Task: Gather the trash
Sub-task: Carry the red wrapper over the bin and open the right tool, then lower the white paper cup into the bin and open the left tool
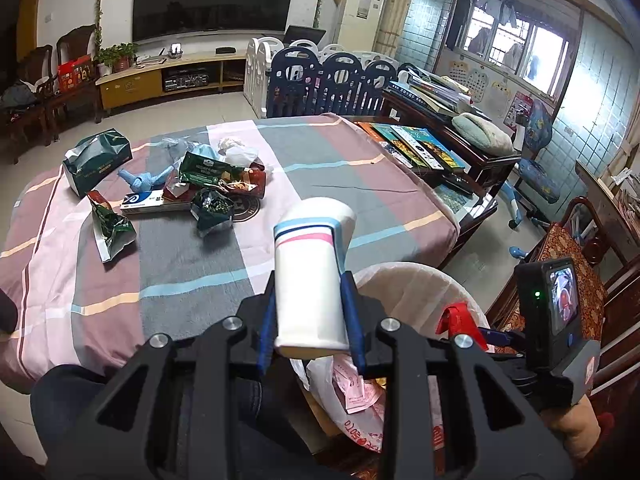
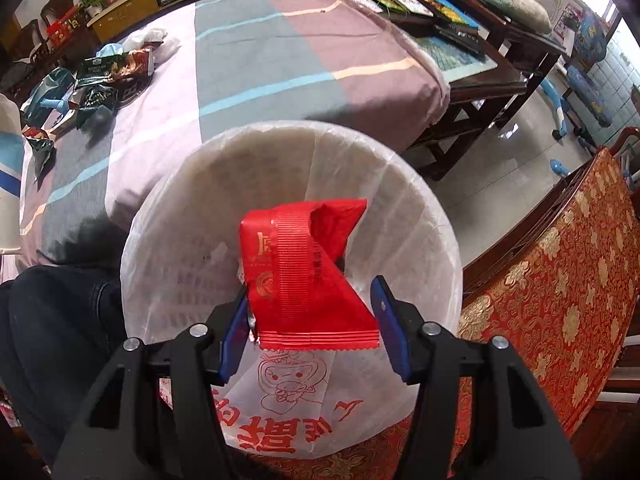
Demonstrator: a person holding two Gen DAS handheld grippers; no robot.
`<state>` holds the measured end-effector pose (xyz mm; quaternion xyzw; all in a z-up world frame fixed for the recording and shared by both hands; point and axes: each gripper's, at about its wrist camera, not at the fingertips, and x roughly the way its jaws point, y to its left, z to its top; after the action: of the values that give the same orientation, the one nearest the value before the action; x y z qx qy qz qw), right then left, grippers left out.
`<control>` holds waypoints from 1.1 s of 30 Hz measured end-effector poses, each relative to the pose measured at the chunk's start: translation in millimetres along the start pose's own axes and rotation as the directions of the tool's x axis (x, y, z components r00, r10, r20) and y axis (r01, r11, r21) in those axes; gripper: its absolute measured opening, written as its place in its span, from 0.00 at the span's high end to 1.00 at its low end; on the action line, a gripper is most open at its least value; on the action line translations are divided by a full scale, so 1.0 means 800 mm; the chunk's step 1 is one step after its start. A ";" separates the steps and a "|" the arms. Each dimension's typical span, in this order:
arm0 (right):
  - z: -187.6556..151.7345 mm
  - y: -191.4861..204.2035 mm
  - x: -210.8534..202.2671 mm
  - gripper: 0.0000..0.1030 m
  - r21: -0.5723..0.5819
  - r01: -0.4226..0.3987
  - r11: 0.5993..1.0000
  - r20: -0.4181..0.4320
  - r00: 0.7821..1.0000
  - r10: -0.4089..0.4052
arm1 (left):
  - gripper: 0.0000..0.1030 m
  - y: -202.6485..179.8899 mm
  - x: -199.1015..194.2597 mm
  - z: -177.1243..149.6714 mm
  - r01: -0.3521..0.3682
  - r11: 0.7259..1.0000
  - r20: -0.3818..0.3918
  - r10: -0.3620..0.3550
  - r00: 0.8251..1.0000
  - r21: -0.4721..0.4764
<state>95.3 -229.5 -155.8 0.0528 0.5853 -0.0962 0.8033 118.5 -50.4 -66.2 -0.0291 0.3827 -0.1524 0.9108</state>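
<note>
My left gripper [image 1: 310,286] is shut on a white paper cup [image 1: 308,264] with blue and pink stripes, held over the near edge of the table. My right gripper [image 2: 310,292] points down into a bin [image 2: 192,200] lined with a white bag. A red wrapper [image 2: 296,256] hangs between its blue fingers; it lies against the left finger [image 2: 234,332] and stands apart from the right one, so the jaws are open. In the left wrist view the bin [image 1: 412,284] sits just right of the cup, and the red wrapper [image 1: 456,316] shows above it.
A pile of trash [image 1: 192,184] lies at the table's far left: green snack bags, a blue and white box and crumpled plastic. The table [image 1: 320,168] has a striped cloth. A red and gold cushioned chair [image 2: 560,300] stands right of the bin. A side table of books [image 1: 420,144] stands beyond.
</note>
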 end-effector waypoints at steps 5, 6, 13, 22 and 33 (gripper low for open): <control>0.000 -0.010 0.001 0.25 0.063 -0.017 0.998 -0.012 1.000 0.018 | 0.70 0.000 0.003 -0.001 0.017 1.000 -0.012 -0.017 1.000 -0.002; 0.001 -0.014 -0.001 0.25 0.078 -0.008 0.997 -0.009 1.000 0.009 | 0.70 -0.001 0.005 -0.002 0.024 1.000 -0.018 -0.024 1.000 0.000; 0.006 -0.062 -0.024 0.24 0.251 0.030 0.967 0.074 0.996 -0.050 | 0.70 -0.027 0.032 -0.021 0.129 0.991 -0.097 -0.124 0.988 0.042; 0.007 -0.113 -0.077 0.24 0.409 0.050 0.911 0.244 0.956 -0.162 | 0.70 -0.086 0.078 -0.064 0.183 0.966 -0.194 -0.147 0.970 0.182; 0.010 -0.112 -0.088 0.24 0.403 0.038 0.914 0.286 0.944 -0.165 | 0.47 -0.097 0.111 -0.087 0.227 0.955 -0.216 -0.184 0.959 0.193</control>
<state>62.2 -311.6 -83.7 0.1657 0.4207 -0.2606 0.8530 108.2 -146.2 -162.9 0.0452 0.4462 -0.2894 0.8456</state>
